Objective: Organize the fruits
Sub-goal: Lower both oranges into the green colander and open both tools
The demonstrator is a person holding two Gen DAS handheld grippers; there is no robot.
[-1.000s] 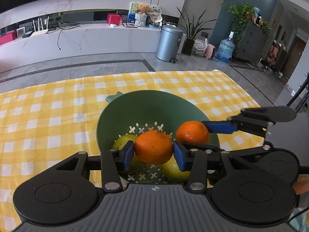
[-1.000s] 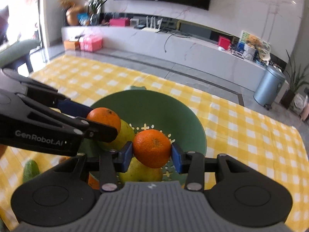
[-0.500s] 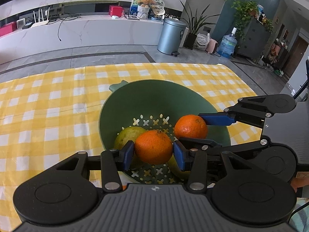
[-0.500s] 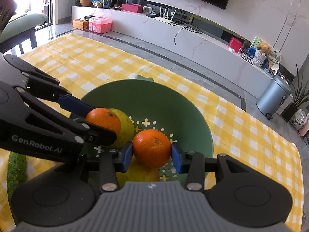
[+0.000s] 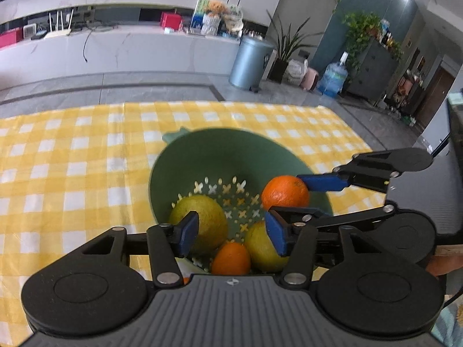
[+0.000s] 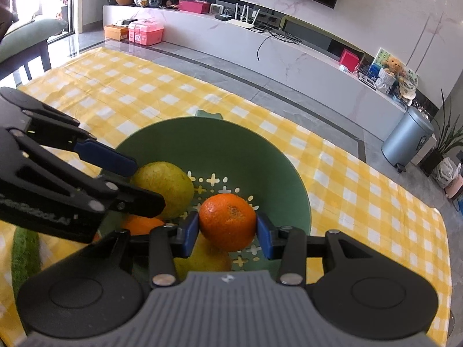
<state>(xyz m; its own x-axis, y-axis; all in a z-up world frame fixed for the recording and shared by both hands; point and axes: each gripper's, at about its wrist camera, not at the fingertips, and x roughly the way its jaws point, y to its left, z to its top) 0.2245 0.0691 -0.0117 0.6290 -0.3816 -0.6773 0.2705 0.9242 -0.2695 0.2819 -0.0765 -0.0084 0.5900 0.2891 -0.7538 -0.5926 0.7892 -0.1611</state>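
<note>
Over a green colander [image 6: 260, 156] on the yellow-checked bench [image 6: 361, 202], the left claw [image 5: 231, 232] was opening, its orange [image 5: 230, 258] dropped at the bowl's six o'clock. The right claw [image 6: 227, 231] clamped another orange [image 6: 227, 221].

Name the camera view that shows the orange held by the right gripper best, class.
The right wrist view: the orange sits centred between the right gripper fingers. The left wrist view shows it smaller, side-on, over the green bowl.

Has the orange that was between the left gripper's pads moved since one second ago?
Yes. The orange has dropped out of the opening left gripper and lies low in the green colander, between the two yellow-green fruits.
</note>
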